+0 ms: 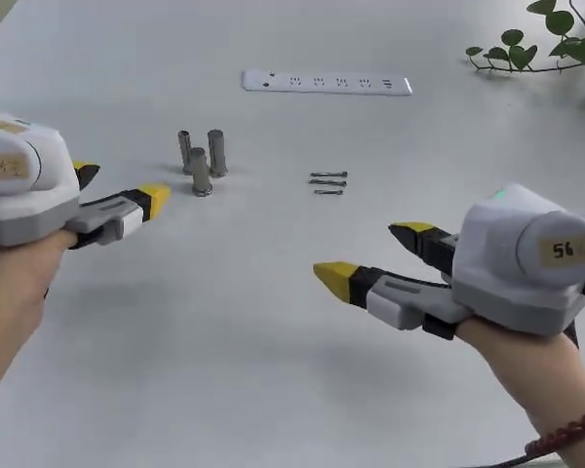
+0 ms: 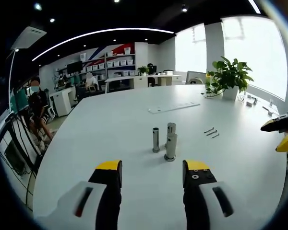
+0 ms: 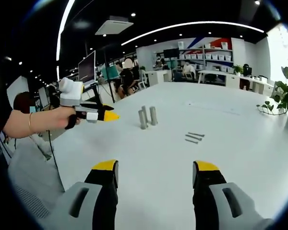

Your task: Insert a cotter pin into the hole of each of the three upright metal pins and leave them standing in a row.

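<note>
Over the near part of the tabletop (image 1: 224, 370), the left tongs (image 1: 125, 185) and right tongs (image 1: 364, 251) both hang wide open, gripping nothing. Beyond them, toward the middle, the three metal pins (image 1: 202, 161) stand upright in a tight cluster, not a row. The three cotter pins (image 1: 329, 182) lie loose nearby on the right-edge side, apart from them. By my reading nothing is inserted yet, so all three insertions and the lining-up remain.
</note>
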The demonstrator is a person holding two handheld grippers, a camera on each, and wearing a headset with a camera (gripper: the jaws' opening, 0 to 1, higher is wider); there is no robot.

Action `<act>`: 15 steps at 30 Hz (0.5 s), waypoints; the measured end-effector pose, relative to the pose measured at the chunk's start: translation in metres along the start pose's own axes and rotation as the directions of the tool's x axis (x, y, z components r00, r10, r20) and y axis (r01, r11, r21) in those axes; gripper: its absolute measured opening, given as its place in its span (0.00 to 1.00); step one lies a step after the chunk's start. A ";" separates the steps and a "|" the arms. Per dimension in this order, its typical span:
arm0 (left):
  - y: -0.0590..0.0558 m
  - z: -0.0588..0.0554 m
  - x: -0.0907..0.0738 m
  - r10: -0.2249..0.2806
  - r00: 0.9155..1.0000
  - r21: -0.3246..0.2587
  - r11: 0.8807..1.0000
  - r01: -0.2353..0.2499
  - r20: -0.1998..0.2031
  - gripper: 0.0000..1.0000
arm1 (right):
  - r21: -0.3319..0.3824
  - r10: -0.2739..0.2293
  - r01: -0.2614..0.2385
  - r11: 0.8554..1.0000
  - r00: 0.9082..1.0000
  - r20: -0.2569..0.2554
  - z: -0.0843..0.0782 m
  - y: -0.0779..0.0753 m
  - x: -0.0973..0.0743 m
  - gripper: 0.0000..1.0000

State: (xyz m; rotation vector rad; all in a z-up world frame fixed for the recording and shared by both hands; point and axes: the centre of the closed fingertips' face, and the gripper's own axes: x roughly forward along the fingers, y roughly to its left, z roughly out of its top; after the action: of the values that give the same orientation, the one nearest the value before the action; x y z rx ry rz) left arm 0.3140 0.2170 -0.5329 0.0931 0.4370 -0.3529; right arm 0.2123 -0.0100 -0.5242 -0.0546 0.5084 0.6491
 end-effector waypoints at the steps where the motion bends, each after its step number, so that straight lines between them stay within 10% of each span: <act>1: 0.002 0.001 0.004 -0.003 1.000 0.007 1.000 0.003 -0.003 0.49 | 0.001 0.004 -0.004 1.000 1.000 -0.004 -0.001 0.000 0.000 0.60; 15: 0.021 0.014 0.044 -0.037 0.999 -0.028 0.999 0.038 0.022 0.47 | 0.037 0.012 -0.011 0.999 1.000 -0.015 -0.005 -0.007 0.010 0.61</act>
State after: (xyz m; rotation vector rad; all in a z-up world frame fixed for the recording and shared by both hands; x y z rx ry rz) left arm 0.3647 0.2207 -0.5388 0.0537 0.4225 -0.3844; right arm 0.2210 -0.0104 -0.5345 -0.0220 0.5358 0.6509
